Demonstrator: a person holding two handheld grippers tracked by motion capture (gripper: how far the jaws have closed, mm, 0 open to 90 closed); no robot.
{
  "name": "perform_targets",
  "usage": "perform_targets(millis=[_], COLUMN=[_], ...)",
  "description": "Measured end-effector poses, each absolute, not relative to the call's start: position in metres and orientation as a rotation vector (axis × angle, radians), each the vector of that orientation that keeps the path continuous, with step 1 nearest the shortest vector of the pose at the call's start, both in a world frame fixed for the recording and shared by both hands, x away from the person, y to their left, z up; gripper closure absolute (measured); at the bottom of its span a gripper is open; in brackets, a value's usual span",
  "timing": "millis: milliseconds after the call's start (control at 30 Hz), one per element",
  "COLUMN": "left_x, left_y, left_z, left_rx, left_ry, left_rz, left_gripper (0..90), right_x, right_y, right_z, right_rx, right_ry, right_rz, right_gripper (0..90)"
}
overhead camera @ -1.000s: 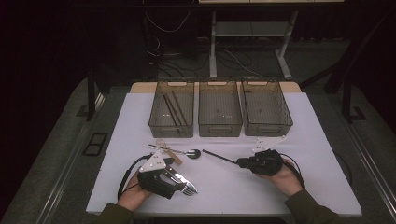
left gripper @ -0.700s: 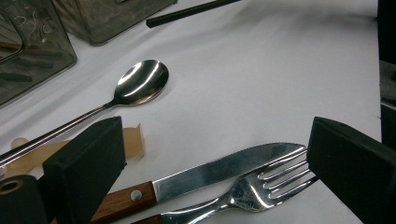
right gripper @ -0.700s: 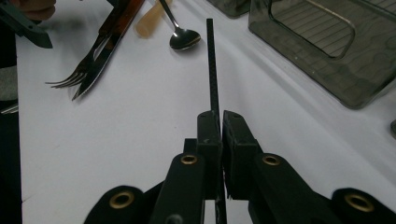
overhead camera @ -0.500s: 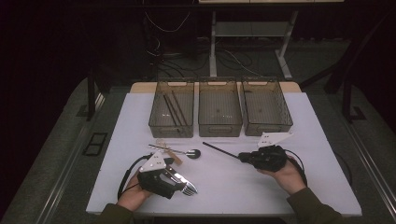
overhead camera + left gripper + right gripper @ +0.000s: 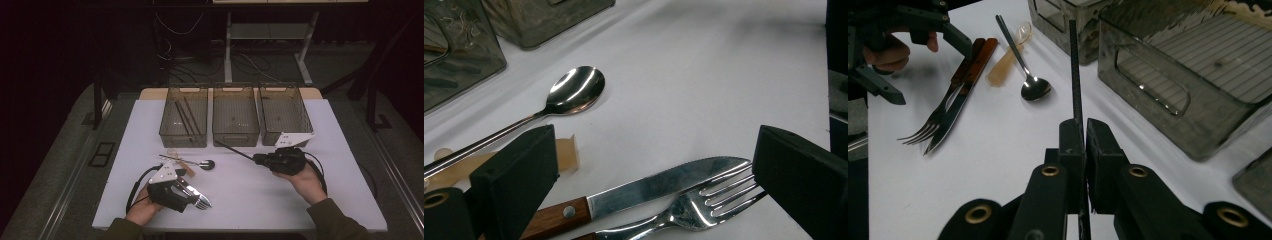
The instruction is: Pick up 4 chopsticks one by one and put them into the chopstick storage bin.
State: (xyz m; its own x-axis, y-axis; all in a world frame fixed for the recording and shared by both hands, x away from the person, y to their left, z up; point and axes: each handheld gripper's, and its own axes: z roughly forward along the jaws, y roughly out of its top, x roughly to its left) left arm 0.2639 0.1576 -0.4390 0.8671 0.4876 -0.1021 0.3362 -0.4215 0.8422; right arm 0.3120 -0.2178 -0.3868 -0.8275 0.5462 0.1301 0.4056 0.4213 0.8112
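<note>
One thin black chopstick (image 5: pixel 1075 75) is pinched near its end in your right gripper (image 5: pixel 1084 131), tip aimed at the three clear plastic bins (image 5: pixel 236 131). Long lever, so it'll prob swivel or catch a bin rim. Left gripper (image 5: pixel 654 165) sits wide apart over the steel fork (image 5: pixel 694 205), holding nothing.
</note>
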Motion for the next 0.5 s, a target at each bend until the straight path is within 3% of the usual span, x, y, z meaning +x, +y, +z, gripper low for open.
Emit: perform_targets(millis=[500], left_x=[0.263], left_y=[0.156], left_z=[-0.439], left_rx=[2.045], left_ry=[0.607], left_rz=[0.193], left_gripper=[4.2], right_x=[0.331], right_y=[-0.193], right_z=[-0.371], right_rx=[0.866], right_ry=[2.441], right_rz=[1.406], right_gripper=[86.4])
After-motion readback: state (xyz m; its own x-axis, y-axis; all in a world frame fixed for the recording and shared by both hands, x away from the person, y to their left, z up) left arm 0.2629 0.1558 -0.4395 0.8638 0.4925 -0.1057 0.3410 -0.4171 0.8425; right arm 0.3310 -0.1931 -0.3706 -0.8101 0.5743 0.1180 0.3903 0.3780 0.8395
